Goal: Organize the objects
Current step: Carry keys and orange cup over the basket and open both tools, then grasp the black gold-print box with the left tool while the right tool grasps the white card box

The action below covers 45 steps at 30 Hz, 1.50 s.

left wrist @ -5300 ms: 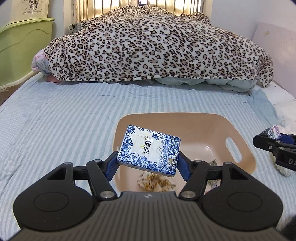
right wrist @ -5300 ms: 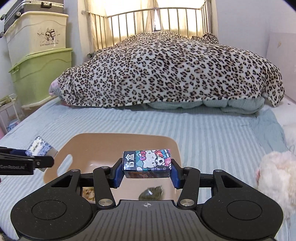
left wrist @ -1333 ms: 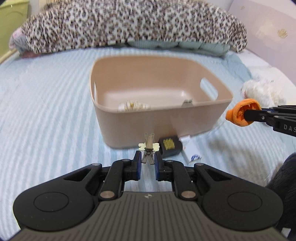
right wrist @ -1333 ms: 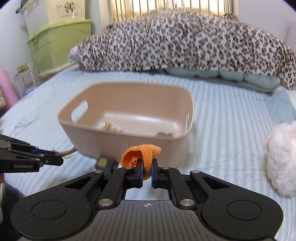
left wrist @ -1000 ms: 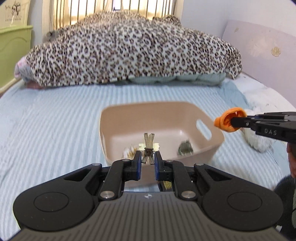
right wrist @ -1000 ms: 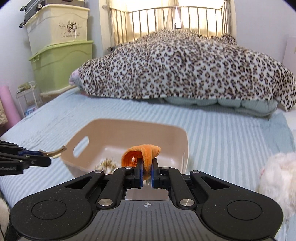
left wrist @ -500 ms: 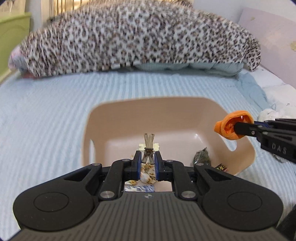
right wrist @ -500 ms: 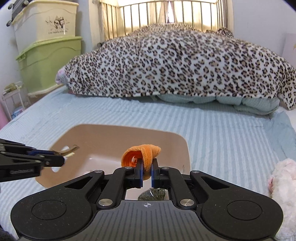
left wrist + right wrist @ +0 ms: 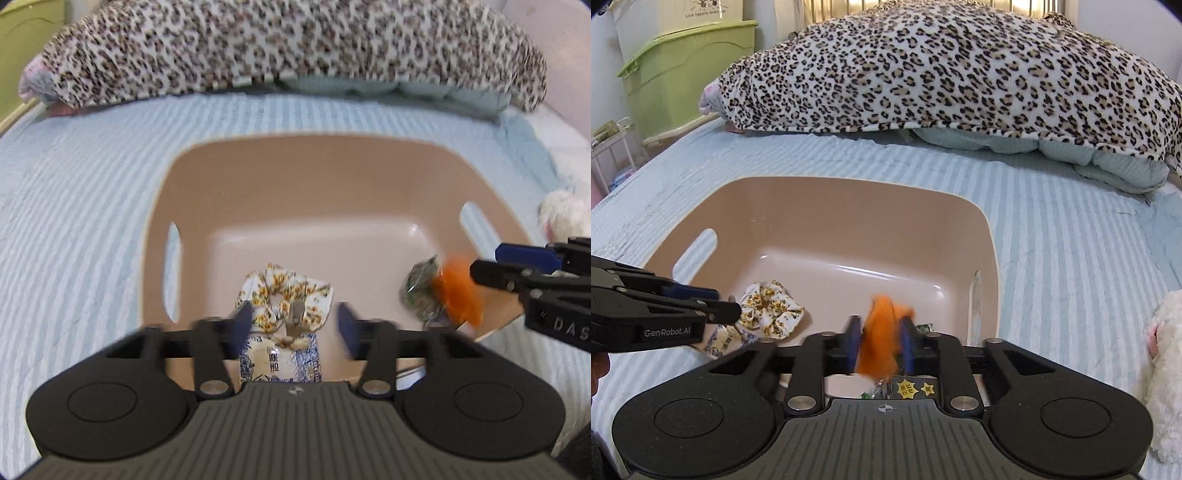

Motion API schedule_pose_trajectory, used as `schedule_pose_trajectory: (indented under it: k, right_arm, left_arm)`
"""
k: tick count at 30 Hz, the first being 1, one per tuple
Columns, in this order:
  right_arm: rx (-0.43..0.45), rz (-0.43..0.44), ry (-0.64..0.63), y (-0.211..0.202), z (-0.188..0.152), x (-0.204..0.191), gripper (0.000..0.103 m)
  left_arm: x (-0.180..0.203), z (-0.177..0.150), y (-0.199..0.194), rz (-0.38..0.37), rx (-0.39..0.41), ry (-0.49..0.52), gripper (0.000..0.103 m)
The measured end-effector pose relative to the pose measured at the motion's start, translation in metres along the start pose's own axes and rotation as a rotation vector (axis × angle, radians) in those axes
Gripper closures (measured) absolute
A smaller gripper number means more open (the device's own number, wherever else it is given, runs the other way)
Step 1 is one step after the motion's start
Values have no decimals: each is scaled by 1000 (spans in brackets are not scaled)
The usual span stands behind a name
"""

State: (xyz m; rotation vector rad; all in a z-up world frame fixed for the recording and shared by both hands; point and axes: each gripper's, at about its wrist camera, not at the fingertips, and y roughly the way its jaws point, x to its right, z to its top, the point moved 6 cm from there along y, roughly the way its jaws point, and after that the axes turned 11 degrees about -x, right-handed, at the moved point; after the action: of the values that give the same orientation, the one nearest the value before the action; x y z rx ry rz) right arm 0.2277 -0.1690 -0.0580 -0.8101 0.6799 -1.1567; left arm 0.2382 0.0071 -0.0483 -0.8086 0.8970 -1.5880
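Note:
A tan plastic basket (image 9: 192,173) sits on the striped blue bed; it also shows in the right wrist view (image 9: 982,229). My left gripper (image 9: 293,319) is open over its near side, and a small hair clip (image 9: 295,315) is loose and blurred between the fingers, above a floral scrunchie (image 9: 284,295) and a blue-white tissue pack (image 9: 275,360). My right gripper (image 9: 878,341) is open over the basket, with a blurred orange piece (image 9: 881,338) loose between its fingers; the orange piece also shows in the left wrist view (image 9: 460,295). A green wrapped item (image 9: 423,291) lies in the basket.
A leopard-print blanket (image 9: 942,74) is heaped at the far end of the bed. A white plush toy (image 9: 1165,365) lies to the right of the basket. Green storage bins (image 9: 683,66) stand at the left beside the bed.
Both grippers moved in over the basket and tilted down. Both have opened; the hair clip and the orange piece are released and blurred between the fingers.

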Motion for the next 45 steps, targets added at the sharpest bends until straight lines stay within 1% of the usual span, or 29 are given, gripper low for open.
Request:
schedule_pose_trajectory:
  k: [1,2,3,5,7,11,14,17,20,26,31,38,43,45]
  right_arm:
    - [8,-2,-1,-5,-1,0,56]
    - [22,-2,-3,-12,-2,-1,51]
    - [35,-1,-2,-17,-2,0,48]
    - [61,3,7,-31,-4,1,37]
    - [73,10,24,-41,-5,3,29]
    - [86,29,43,-59,-15,3,21]
    - [88,33,53,-67,-28,2,14]
    - [73,30,49,-70,-43,-1,13]
    - [43,29,46,-65,-55,-4,12]
    - [-30,42,75,-40,-76,-6,12]
    - [-88,50,96,-13,-87,-8,12]
    - [-153,82,125,21,-96,-17,12]
    - [-176,113,122,36,-97,-27,12]
    - [-182,112,112,42,-96,-31,12]
  left_arm:
    - [0,-1,-7,-3,14,2,37]
    - [1,-3,-14,-4,22,4,35]
    - [1,-4,-20,-4,28,6,35]
    - [1,-7,-32,-8,40,9,32]
    - [2,-11,-44,-10,52,12,31]
    - [7,-23,-63,6,69,35,26]
    - [8,-34,-70,4,57,42,25]
    - [7,-47,-73,6,37,45,22]
    - [6,-59,-66,21,10,50,21]
    - [0,-78,-37,27,-64,29,21]
    - [-4,-88,-13,35,-112,7,21]
    - [-12,-91,10,42,-149,-22,21]
    - [-19,-89,18,42,-156,-53,21]
    - [-21,-86,18,41,-152,-65,21]
